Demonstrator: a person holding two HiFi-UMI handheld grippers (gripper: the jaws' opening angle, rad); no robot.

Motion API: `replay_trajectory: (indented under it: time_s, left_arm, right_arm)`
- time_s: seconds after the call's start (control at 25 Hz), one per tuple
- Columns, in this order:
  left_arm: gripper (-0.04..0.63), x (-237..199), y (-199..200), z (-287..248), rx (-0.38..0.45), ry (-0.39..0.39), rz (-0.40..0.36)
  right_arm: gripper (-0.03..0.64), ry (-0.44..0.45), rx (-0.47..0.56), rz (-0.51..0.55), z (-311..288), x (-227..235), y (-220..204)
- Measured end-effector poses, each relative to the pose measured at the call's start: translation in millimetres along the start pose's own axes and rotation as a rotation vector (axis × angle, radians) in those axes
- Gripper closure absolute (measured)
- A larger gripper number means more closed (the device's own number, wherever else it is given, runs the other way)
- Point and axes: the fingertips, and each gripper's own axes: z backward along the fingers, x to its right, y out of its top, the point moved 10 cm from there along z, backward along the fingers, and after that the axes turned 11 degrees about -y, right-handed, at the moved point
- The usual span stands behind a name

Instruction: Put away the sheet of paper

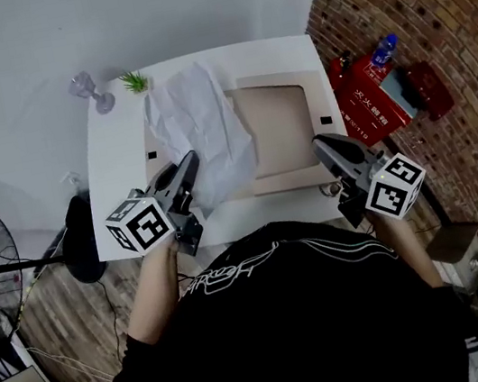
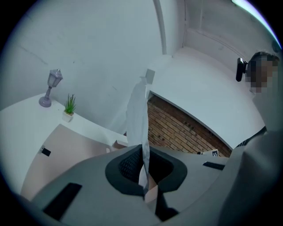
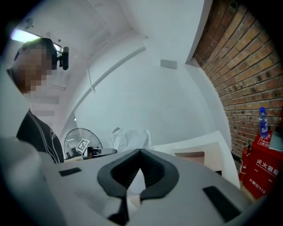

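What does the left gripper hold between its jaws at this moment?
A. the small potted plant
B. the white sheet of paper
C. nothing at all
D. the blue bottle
B: in the left gripper view the left gripper has its jaws shut on the crumpled sheet of paper, which stands up from between them.

Dim cool indoor light, fisheye-warped edges, dark vignetted corners, soft focus

Crumpled paper (image 1: pixel 200 128) lies on the left half of the table (image 1: pixel 124 160), overlapping a beige mat (image 1: pixel 281 128). The left gripper (image 1: pixel 189 159) meets its near edge; the right gripper (image 1: pixel 320 144) is over the near right corner.
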Motion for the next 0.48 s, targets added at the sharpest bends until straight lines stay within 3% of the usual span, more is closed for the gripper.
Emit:
replay_trajectory:
  time_s: [0.24, 0.48]
  left_arm:
    - [0.563, -38.9, -5.7, -12.2, -0.05, -0.051, 0.064]
    - [0.563, -80.1, -19.0, -23.4, -0.144, -0.007, 0.11]
  right_arm:
    - [0.615, -0.064, 0.011, -0.025, -4.1, 5.4, -7.1]
    - [0.615, -0.104, 0.009, -0.05, -11.6, 9.1, -15.3]
